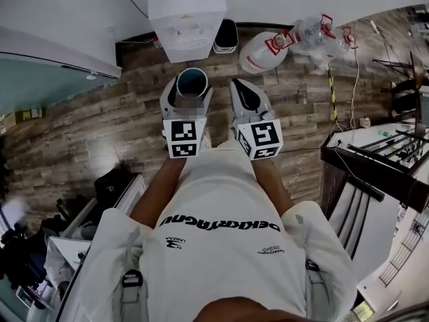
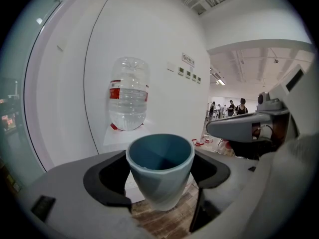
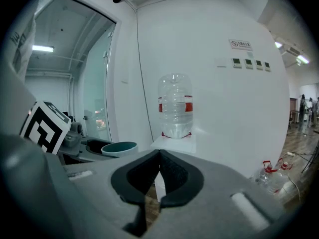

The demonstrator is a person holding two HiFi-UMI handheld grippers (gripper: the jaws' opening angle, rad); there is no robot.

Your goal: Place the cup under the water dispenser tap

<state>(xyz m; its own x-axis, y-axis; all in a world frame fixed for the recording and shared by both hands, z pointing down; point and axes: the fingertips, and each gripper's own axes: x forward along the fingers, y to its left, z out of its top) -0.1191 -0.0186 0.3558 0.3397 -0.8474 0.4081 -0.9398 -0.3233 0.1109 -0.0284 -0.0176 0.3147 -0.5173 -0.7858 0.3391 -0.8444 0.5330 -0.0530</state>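
Observation:
A blue-green cup (image 1: 192,82) stands upright between the jaws of my left gripper (image 1: 191,86), which is shut on its sides. In the left gripper view the cup (image 2: 160,171) fills the gap between the black pads (image 2: 107,180). The white water dispenser (image 1: 186,19) stands straight ahead against the wall, a short way beyond the cup, with a clear bottle (image 2: 128,93) upside down on top. My right gripper (image 1: 238,86) runs beside the left one, jaws shut on nothing. The right gripper view shows its pads (image 3: 172,171) meeting at the tips, with the cup (image 3: 119,147) to their left.
Two large water bottles (image 1: 263,51) (image 1: 315,32) lie on the wooden floor right of the dispenser, next to a black bin (image 1: 226,37). A glass partition (image 3: 75,83) runs along the left. A dark table (image 1: 375,170) and cables are at the right.

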